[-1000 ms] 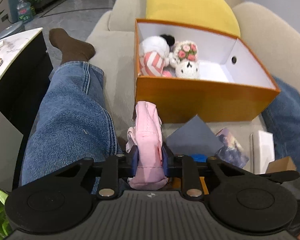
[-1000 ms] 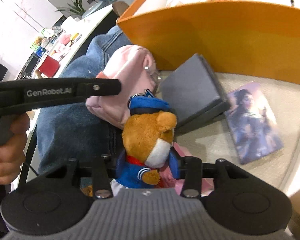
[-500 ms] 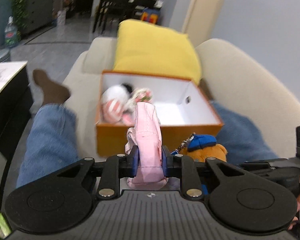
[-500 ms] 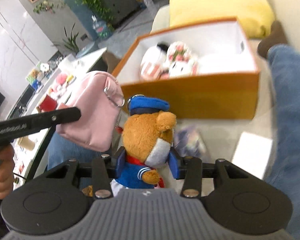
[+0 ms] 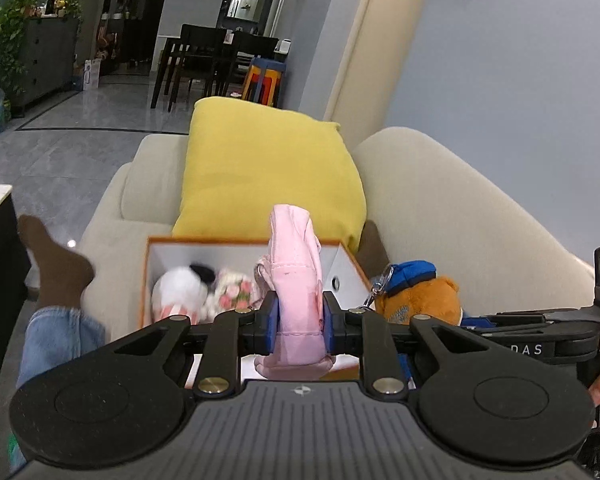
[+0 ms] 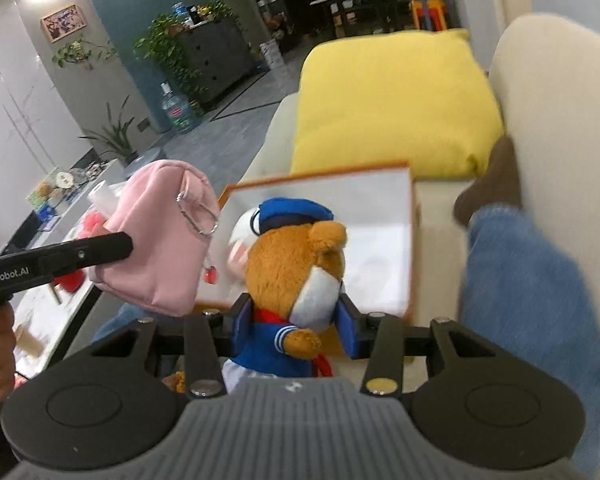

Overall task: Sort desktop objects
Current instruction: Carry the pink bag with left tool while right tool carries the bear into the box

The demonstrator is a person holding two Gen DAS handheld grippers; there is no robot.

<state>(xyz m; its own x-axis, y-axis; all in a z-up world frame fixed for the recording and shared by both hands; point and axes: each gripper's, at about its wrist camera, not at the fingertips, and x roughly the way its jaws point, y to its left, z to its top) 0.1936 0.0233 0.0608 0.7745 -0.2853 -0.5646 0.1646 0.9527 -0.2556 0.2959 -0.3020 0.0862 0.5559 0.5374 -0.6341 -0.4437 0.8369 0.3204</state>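
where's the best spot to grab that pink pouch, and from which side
Grip the pink pouch across its thin soft body, pads on its two flat faces, as the left gripper does now. It is flat and squashable; the metal clip at its top corner offers less to pinch.

surface: beige sofa (image 5: 440,200) | on it: orange box (image 5: 148,276), yellow cushion (image 5: 268,172)

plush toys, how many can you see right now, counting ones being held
3. A white plush and a flowered plush lie side by side inside the orange box. The sailor bear is clamped in the right tongs. Others may be hidden behind the pink pouch.
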